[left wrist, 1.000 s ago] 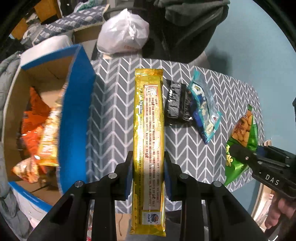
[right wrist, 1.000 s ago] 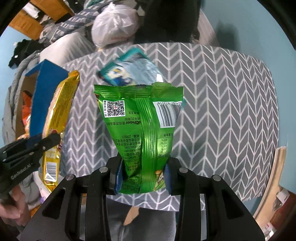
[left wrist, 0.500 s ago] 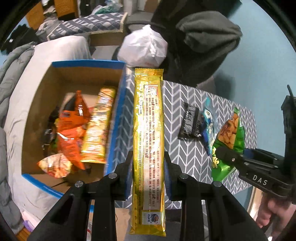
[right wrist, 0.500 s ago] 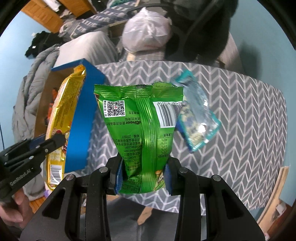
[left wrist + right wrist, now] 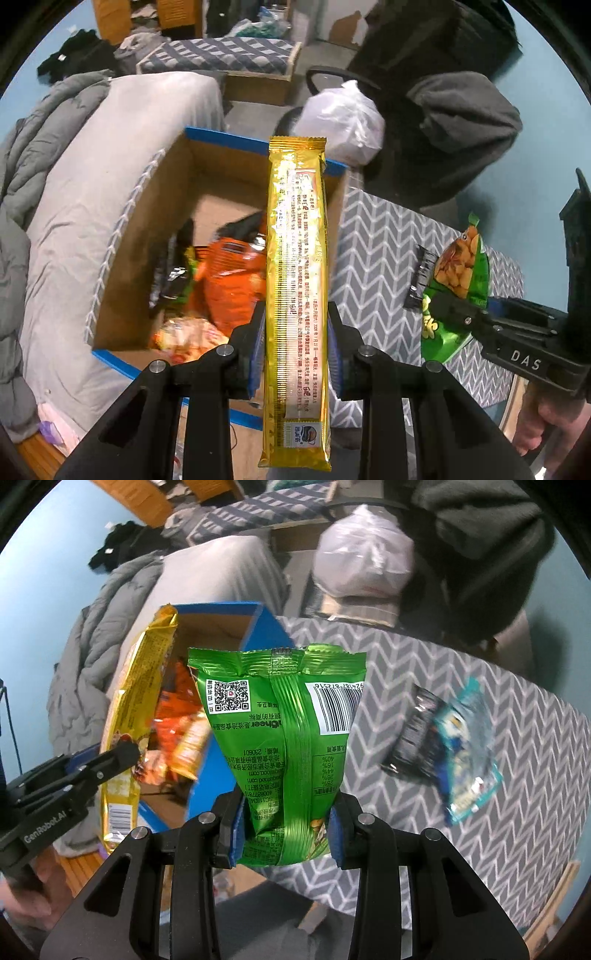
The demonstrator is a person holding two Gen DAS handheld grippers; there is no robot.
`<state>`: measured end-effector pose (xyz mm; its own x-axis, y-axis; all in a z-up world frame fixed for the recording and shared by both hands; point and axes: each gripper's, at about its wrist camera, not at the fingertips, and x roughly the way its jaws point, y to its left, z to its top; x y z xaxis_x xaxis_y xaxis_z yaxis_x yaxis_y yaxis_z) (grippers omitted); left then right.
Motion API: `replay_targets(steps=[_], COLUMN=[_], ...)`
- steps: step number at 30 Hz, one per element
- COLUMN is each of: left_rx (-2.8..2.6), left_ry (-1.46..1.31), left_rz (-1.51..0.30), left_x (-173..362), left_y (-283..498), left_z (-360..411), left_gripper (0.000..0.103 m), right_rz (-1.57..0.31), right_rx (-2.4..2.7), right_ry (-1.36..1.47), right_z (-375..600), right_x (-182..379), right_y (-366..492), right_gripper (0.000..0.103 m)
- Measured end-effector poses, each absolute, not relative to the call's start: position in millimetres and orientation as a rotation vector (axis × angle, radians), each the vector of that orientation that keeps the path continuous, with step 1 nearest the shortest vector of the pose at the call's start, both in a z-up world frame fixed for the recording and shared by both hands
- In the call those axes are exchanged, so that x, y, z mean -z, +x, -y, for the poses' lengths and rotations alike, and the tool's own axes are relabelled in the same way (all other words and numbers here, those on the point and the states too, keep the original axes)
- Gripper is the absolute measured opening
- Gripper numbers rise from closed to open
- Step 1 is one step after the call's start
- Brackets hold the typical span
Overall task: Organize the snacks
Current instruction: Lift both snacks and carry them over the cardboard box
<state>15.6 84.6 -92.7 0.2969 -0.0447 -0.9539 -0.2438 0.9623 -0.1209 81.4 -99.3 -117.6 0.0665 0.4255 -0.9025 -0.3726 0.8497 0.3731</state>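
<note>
My left gripper is shut on a long gold snack packet, held lengthwise above the right side of an open cardboard box with blue edges. The box holds several orange and yellow snack bags. My right gripper is shut on the lower end of a green snack bag, which hangs over the table edge just right of the box. From the right wrist the gold packet and left gripper show over the box. The left wrist view catches the green bag at right.
A black packet and a teal packet lie on the chevron-patterned table. Beyond the table are a white plastic bag and a chair with dark clothes. A grey cushion and quilt flank the box on the left.
Both grippers carried their packets leftward and slightly up, from above the table toward the box. The gold packet now hangs over the box opening; the green bag has neared the box's blue wall.
</note>
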Motion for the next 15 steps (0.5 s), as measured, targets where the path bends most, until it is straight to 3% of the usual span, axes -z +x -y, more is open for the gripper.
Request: replay_targets(steps=[15], left_rx=[-0.243], left_ry=[-0.327], left_rz=[-1.279], left_x=[116.2], left_y=[18.0], left_z=[-162.9], left_gripper=[0.029], right_rz=[-1.360], right_rx=[-0.699], right_ry=[-0.059], right_z=[3.9], right_x=[111.5], right_y=[111.4], right_gripper=[0.035])
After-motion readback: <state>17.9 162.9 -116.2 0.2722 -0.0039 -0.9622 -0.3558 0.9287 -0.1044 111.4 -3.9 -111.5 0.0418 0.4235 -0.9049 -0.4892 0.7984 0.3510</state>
